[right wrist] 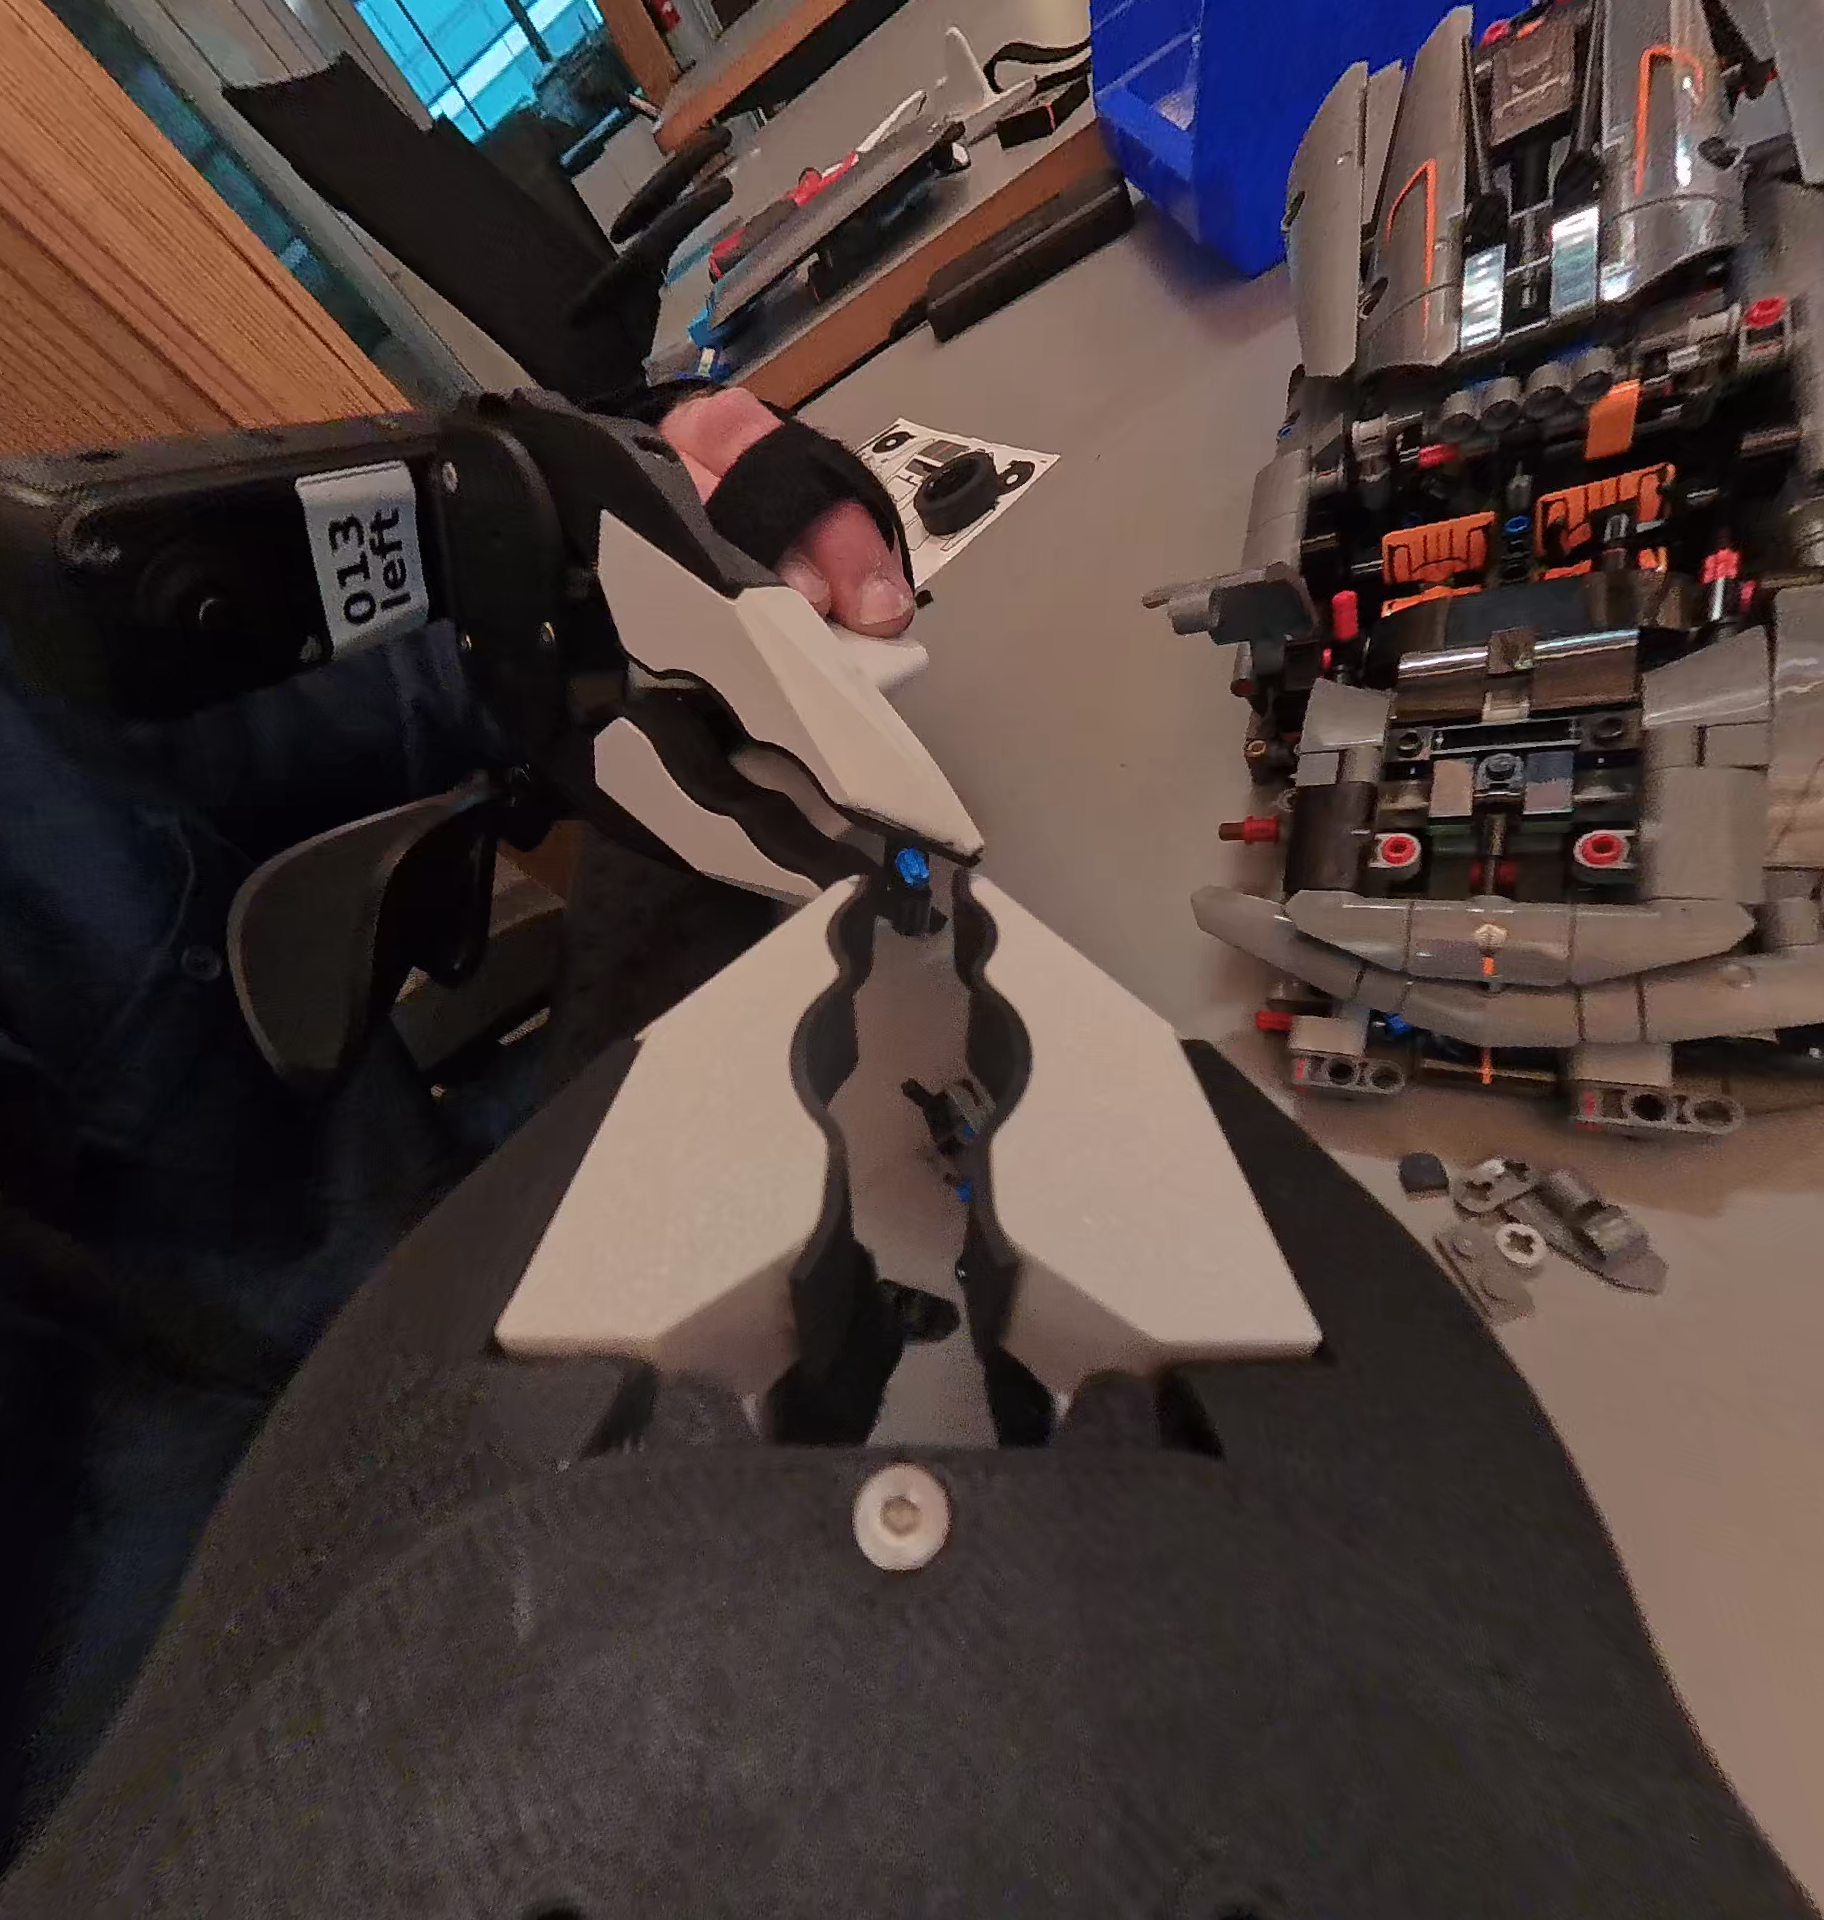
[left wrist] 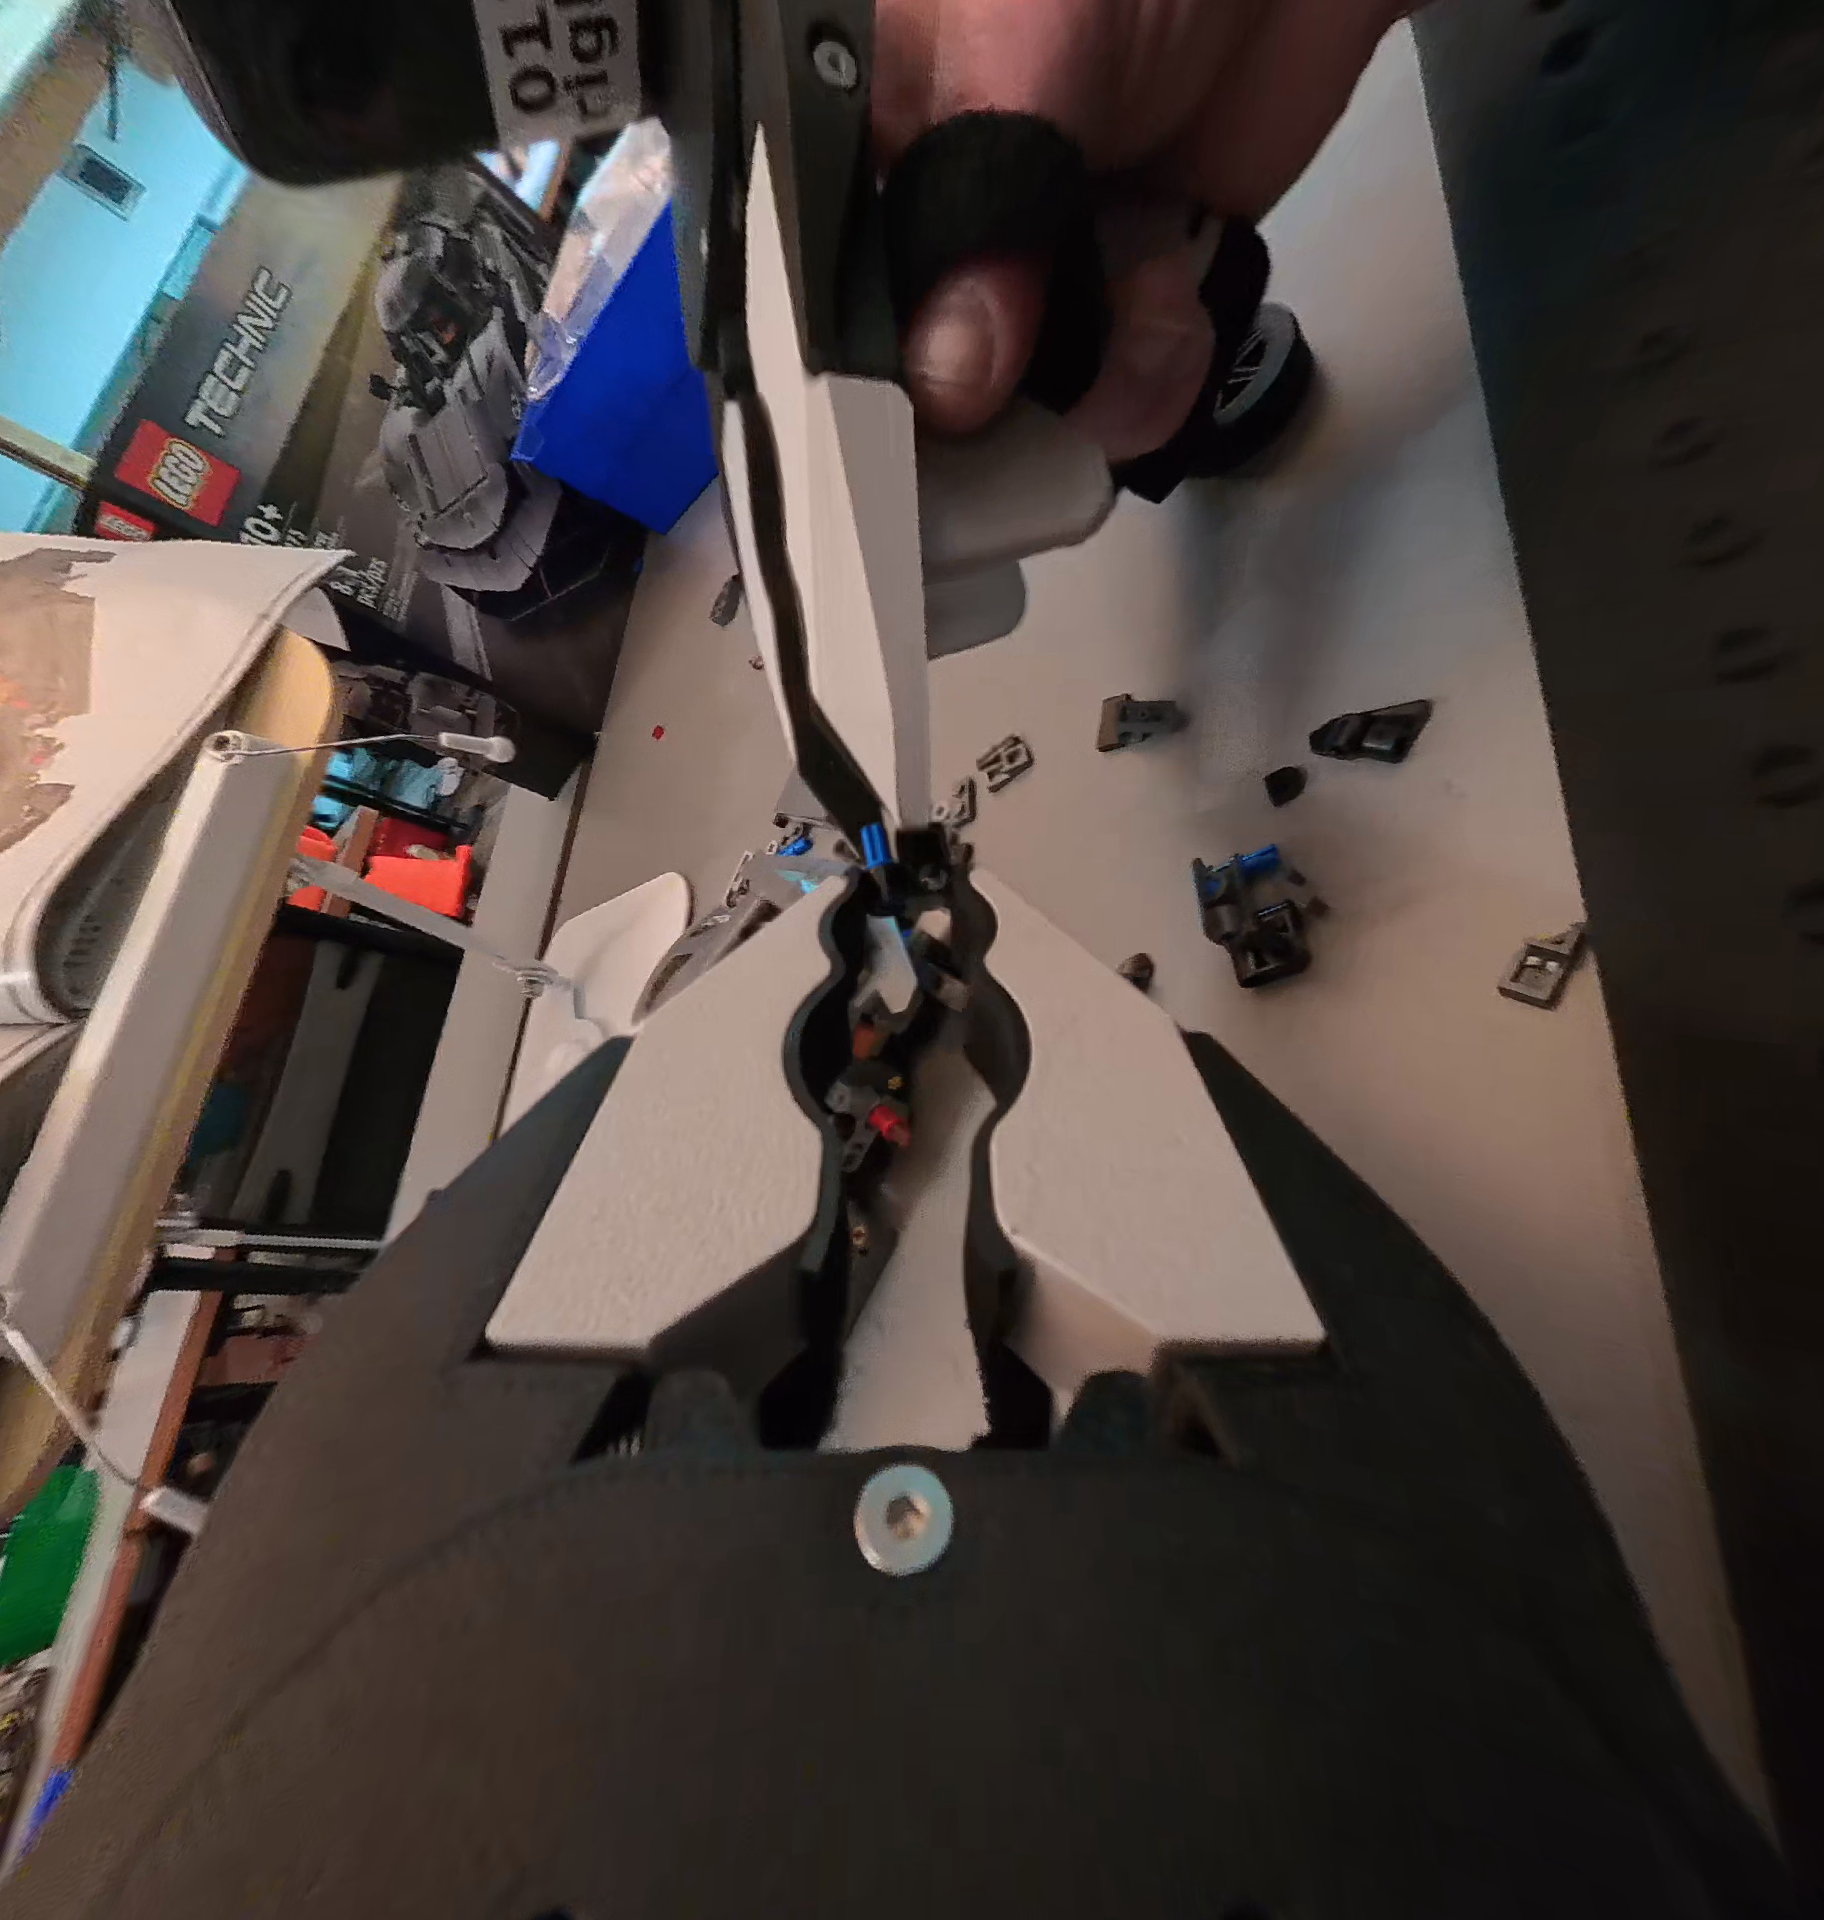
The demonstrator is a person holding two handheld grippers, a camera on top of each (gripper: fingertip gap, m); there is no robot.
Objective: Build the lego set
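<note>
Both grippers meeting tip to tip above desk [right wrist: 1095, 727]; left gripper [left wrist: 906, 883] fingers pinching small black piece with blue pin [left wrist: 874, 844]; right gripper [right wrist: 913, 883] fingers closed on same piece [right wrist: 913, 904] from other side, pin [right wrist: 908, 862] poking out at tips; exact joint between parts probably hidden by fingertips. Big grey-orange lego car [right wrist: 1573, 623] on desk, right of grippers, well apart; loose grey parts [right wrist: 1542, 1226] just before its nose; small black-blue subassembly [left wrist: 1246, 914] and scattered dark bits on desk beyond tips; wheel [left wrist: 1251, 395] behind gloved hand [left wrist: 1043, 260]; set box [left wrist: 347, 468] and blue bin [left wrist: 627, 395] at far edge.
</note>
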